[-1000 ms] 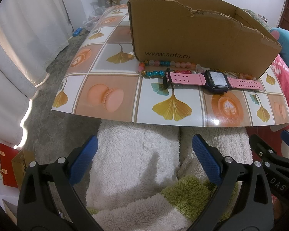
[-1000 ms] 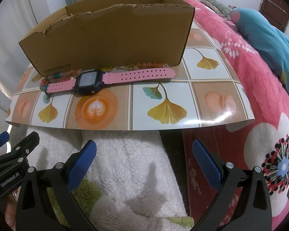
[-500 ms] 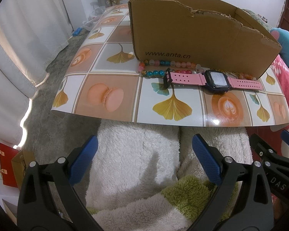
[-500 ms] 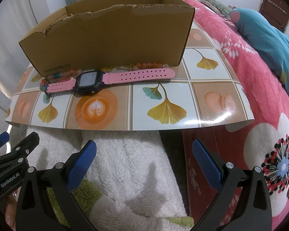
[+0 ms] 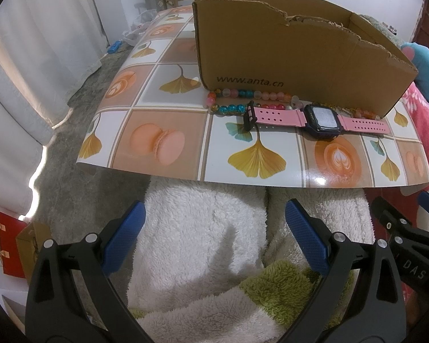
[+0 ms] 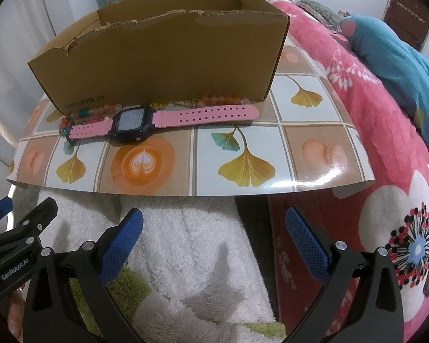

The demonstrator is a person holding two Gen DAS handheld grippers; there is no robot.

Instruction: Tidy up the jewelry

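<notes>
A pink-strapped watch [image 5: 320, 118] [image 6: 157, 120] with a dark square face lies flat on the patterned mat, just in front of an open cardboard box [image 5: 294, 57] [image 6: 163, 60]. A colourful bead bracelet [image 5: 237, 100] [image 6: 91, 114] lies between the watch and the box wall. More orange beads [image 6: 223, 98] show behind the strap's long end. My left gripper [image 5: 214, 237] hovers open over fluffy white fabric, short of the mat's near edge. My right gripper [image 6: 214, 237] is open too, equally far back, holding nothing.
The glossy tiled mat [image 5: 163, 143] [image 6: 314, 154] overhangs a white and green fleece [image 5: 203, 245]. A pink floral bedcover [image 6: 386, 148] and a teal pillow [image 6: 391, 45] lie to the right. Grey floor, white curtains and a red paper bag [image 5: 8, 248] lie to the left.
</notes>
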